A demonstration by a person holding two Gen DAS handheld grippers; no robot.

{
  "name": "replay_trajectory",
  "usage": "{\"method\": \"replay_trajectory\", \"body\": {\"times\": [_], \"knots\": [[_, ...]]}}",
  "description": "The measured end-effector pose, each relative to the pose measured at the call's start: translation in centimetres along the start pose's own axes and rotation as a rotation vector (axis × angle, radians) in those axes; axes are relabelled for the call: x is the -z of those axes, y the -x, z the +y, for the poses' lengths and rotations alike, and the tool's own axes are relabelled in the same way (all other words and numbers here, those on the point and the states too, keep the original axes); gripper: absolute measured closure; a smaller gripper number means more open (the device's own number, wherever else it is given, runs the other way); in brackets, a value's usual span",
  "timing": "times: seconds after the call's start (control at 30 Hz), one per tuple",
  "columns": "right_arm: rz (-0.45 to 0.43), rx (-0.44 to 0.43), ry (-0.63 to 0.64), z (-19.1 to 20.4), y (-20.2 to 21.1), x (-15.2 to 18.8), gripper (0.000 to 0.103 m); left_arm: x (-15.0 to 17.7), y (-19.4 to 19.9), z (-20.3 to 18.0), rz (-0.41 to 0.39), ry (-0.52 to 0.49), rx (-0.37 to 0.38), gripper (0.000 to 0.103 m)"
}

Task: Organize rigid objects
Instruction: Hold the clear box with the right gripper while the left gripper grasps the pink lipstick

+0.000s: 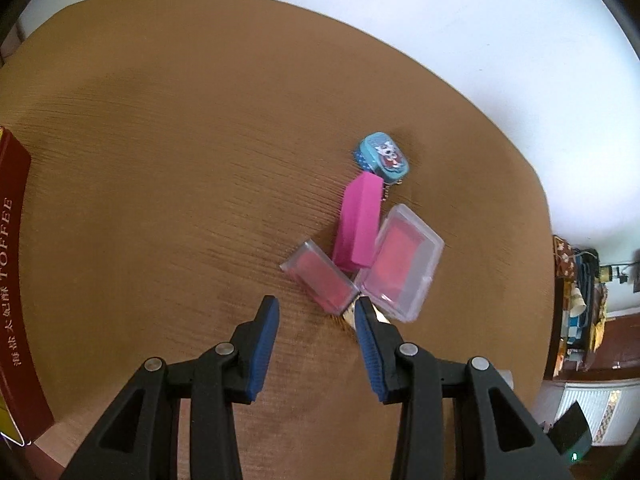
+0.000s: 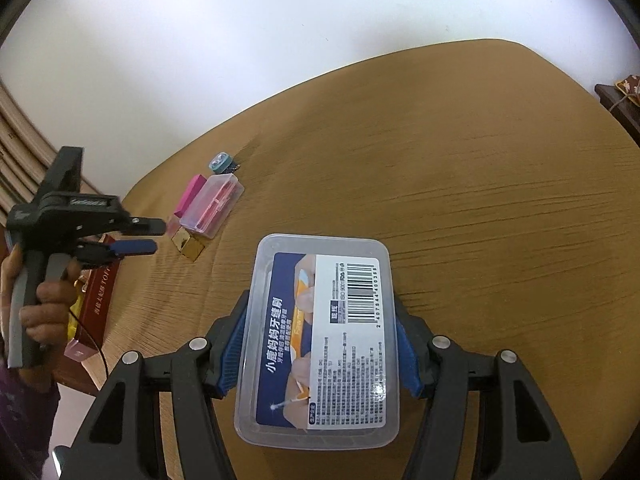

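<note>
My right claw (image 2: 320, 344) is clamped on a clear plastic box (image 2: 320, 340) with a blue and white label, the blue pads (image 2: 230, 360) pressing its two long sides. The box's long axis runs straight ahead along my fingers, one short end back between the arms and the other pointing out over the brown table (image 2: 480, 168); the label faces up, barcode at the far right corner. I cannot tell whether the box rests on the table or hangs just above it. My left claw (image 1: 316, 312) stands open with nothing between its pads, pointing steeply down at bare wood. Touching or just past its right fingertip (image 1: 362, 312) lies a small gold block (image 1: 352, 314), mostly hidden behind that finger. Just beyond the tips sits a cluster: a small clear case with a red insert (image 1: 320, 280) ahead, its long axis slanting from near right to far left, and a wider clear case with pink inside (image 1: 400, 262) to its right. Between them a magenta block (image 1: 358, 222) points away from the claw, leaning on both. Farthest out, at the magenta block's far end, is a little teal tin (image 1: 384, 156) with a cartoon lid and a bead chain. Well off to the left, at the table's edge, lies a dark red toffee box (image 1: 12, 280). From the right claw's camera I see my left hand (image 2: 44, 312) gripping the left claw's handle.
</note>
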State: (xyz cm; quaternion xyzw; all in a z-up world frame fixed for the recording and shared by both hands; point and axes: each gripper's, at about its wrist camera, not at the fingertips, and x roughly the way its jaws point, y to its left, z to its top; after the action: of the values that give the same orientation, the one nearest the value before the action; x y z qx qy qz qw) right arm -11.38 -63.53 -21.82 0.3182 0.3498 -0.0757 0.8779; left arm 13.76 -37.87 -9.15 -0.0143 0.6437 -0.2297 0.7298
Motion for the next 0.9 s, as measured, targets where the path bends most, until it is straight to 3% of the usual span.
{"method": "replay_trajectory", "body": {"times": [0.2,0.37,0.57,0.63,0.73,0.9], "knots": [[-0.01,-0.007,0.002,-0.4,0.4,0.2,0.043,-0.9,-1.1,0.7,-0.005,0.058,0.034,0.062],[-0.01,-0.006,0.007,-0.3,0.5,0.3,0.043,-1.2,-1.3,1.8,-0.017,0.08,0.036,0.051],[-0.012,-0.01,0.001,-0.5,0.8,0.5,0.043,0.5,0.5,1.7,-0.009,-0.037,-0.119,0.047],[-0.013,-0.012,0.001,-0.5,0.8,0.5,0.043,1.2,1.5,2.8,0.015,-0.013,-0.16,0.049],[-0.014,-0.01,0.002,-0.6,0.9,0.5,0.043,1.9,3.3,3.8,-0.026,0.011,-0.101,0.049],[-0.014,-0.017,-0.003,-0.8,0.9,0.5,0.043,3.0,4.7,3.6,-0.009,0.02,-0.012,0.049]]}}
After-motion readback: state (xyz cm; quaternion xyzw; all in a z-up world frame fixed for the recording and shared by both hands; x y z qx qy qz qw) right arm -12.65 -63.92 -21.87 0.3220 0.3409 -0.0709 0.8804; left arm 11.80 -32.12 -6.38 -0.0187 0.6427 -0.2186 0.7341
